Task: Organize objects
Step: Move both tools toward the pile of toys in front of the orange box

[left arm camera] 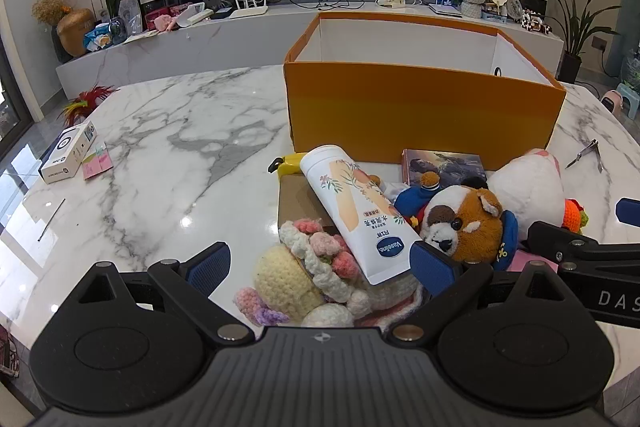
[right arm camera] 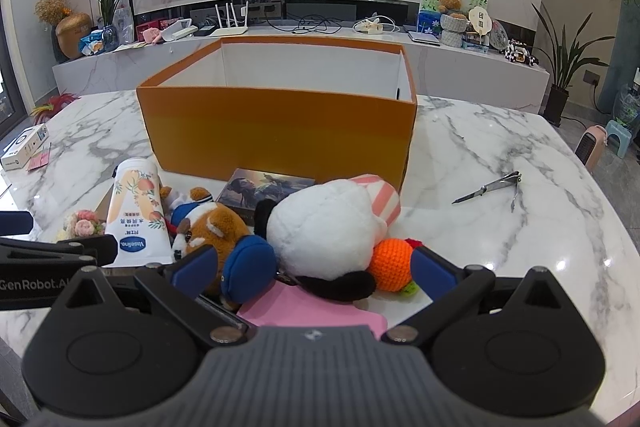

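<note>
An open orange box (left arm camera: 420, 107) stands on the marble table (left arm camera: 180, 147); it also shows in the right wrist view (right arm camera: 280, 135). In front of it lies a pile: a white Vaseline tube (left arm camera: 352, 211), a crocheted flower doll (left arm camera: 304, 267), a red panda plush (left arm camera: 464, 223), a white plush (left arm camera: 528, 191), and a picture card (left arm camera: 444, 167). My left gripper (left arm camera: 320, 263) is open around the doll and tube end. My right gripper (right arm camera: 316, 267) is open around the white plush (right arm camera: 324, 227), with an orange crochet ball (right arm camera: 390, 265) and a pink pad (right arm camera: 304, 307) between its fingers.
A white small box (left arm camera: 68, 151) and pink sticky notes (left arm camera: 98, 161) lie at the table's left. Nail clippers (right arm camera: 492, 187) lie on the right. A yellow item (left arm camera: 288, 163) sits by the box's corner. A TV shelf with clutter runs behind.
</note>
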Demonstrator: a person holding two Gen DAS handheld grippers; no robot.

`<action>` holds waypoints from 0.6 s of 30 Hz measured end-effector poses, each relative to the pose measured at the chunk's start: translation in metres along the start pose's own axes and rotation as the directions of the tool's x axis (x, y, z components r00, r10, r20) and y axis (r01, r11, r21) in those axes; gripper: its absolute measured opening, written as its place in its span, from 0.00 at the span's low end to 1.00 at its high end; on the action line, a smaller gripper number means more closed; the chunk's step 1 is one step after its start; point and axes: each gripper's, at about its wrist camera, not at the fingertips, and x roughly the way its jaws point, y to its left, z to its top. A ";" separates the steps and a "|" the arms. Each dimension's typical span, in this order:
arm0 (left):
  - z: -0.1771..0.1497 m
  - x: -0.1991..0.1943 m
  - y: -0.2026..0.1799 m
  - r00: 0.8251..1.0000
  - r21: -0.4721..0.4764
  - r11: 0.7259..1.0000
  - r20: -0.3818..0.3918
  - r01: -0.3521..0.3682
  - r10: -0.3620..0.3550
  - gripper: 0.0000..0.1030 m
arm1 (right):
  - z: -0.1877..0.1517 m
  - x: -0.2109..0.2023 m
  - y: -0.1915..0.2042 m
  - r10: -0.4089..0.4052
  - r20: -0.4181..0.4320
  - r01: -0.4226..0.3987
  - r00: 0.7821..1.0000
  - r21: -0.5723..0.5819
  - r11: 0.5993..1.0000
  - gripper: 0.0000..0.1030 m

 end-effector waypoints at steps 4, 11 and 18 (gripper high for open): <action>0.000 0.000 -0.001 1.000 0.001 1.000 0.000 0.001 -0.001 1.00 | 0.000 0.000 0.000 -0.001 0.000 0.001 1.000 0.000 1.000 0.99; 0.000 -0.001 0.000 1.000 0.002 1.000 0.001 0.006 -0.006 1.00 | 0.000 0.000 0.000 0.000 0.001 0.000 1.000 0.000 1.000 0.99; 0.001 -0.003 0.003 1.000 0.014 1.000 -0.015 0.020 -0.020 1.00 | 0.002 -0.001 -0.002 0.002 0.002 -0.002 1.000 0.005 1.000 0.99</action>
